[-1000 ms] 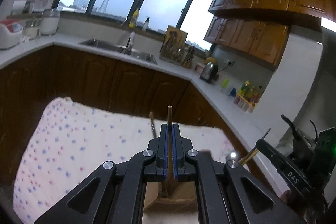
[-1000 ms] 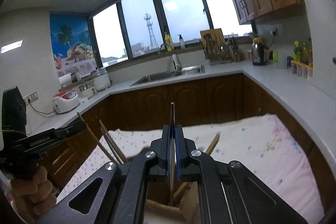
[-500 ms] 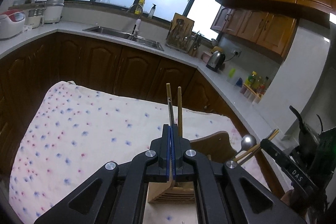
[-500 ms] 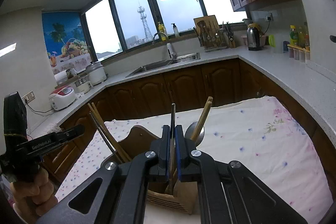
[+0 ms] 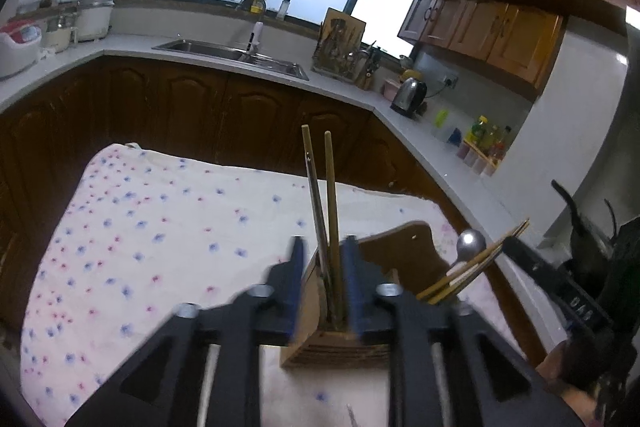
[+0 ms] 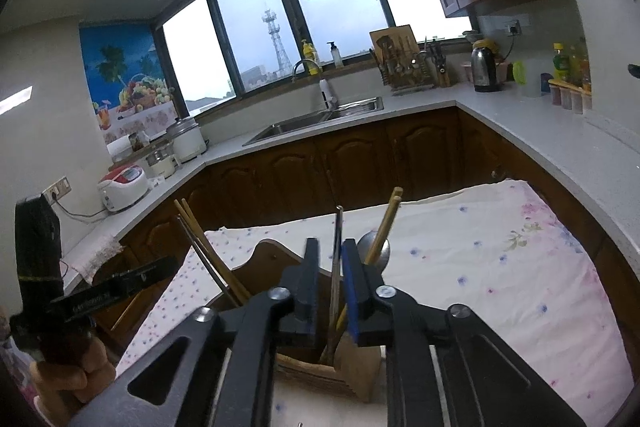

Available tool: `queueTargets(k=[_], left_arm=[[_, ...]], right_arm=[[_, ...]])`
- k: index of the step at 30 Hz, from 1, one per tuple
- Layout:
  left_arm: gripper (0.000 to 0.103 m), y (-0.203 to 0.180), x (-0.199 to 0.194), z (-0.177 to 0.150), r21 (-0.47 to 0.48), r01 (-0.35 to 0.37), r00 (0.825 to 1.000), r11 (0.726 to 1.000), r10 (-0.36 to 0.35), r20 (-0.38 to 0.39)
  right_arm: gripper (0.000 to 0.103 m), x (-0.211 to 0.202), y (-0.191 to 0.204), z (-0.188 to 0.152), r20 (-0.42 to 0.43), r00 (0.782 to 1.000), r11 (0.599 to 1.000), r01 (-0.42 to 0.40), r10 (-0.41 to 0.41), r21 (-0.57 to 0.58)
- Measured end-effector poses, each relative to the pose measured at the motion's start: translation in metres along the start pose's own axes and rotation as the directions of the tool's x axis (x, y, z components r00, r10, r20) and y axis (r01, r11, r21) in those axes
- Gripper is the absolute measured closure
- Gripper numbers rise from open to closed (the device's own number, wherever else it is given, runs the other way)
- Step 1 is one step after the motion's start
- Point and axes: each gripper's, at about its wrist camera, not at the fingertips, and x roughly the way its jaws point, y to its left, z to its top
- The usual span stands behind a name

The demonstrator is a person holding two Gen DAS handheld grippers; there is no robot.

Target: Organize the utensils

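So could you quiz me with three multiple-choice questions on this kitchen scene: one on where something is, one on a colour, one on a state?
1. Where does the wooden utensil holder stand?
A. on the flowered cloth
B. in the sink
C. on the windowsill

2. What colour are the pads on the left gripper?
A. red
B. blue
C. yellow

3. How does the spoon sit?
A. flat on the cloth
B. in the holder, bowl end up
C. in the sink

Answers: 1 A, the holder rests on the cloth; 2 B, blue strips line the inner faces of both fingers; 3 B, its round bowl sticks up beside the chopsticks.
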Motion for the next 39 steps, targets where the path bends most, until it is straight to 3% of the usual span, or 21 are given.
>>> queueTargets(k=[2,8,13,15,20,27,34,39], left_arm=[[0.058,-0.003,-0.008,-0.004,0.009,-0.017,1.0,1.0,0.017,0.008],[0.041,-0.011,-0.029,-0.015,0.028,-0.039,0.999,0.999,0.039,0.006],[0.037,-0.012,-0.05,-0.022,0.025,-0.048,0.999,0.999,0.048,0.009],[0.033,-0.012,-0.059,-0.025,0.023,-0.054,0.998,0.998,0.054,0.011],[0.025,-0.013,-0.083,-0.038,0.026,-0.069,0.998,0.997,0.069,0.01],[0.019,-0.01,-0.117,-0.056,0.001,-0.096,0.995,0.995,0.096,0.008],[0.012,-0.018,-0.172,-0.065,0.037,-0.145,0.987,0.989,0.142,0.07],[0.011,-0.028,-0.226,-0.059,0.064,-0.109,0.983,0.992,0.098,0.154]], right_arm=[[0.062,-0.007,-0.001,0.0,0.018,1.0,1.0,0.006,-0.006,0.003],[0.059,-0.022,-0.008,-0.002,0.042,0.999,0.999,0.022,-0.023,0.035],[0.057,-0.033,-0.015,-0.007,0.044,0.999,0.998,0.022,-0.024,0.059],[0.046,-0.04,-0.015,-0.01,0.05,0.999,0.998,0.012,-0.015,0.06],[0.032,-0.055,-0.011,-0.02,0.062,0.998,0.999,-0.004,0.001,0.051],[0.023,-0.076,-0.007,-0.036,0.059,0.998,0.998,-0.022,0.019,0.052],[0.022,-0.109,-0.001,-0.033,0.067,0.997,0.998,-0.045,0.042,0.032],[0.011,-0.151,0.019,-0.011,0.138,0.987,0.997,-0.072,0.077,-0.039]])
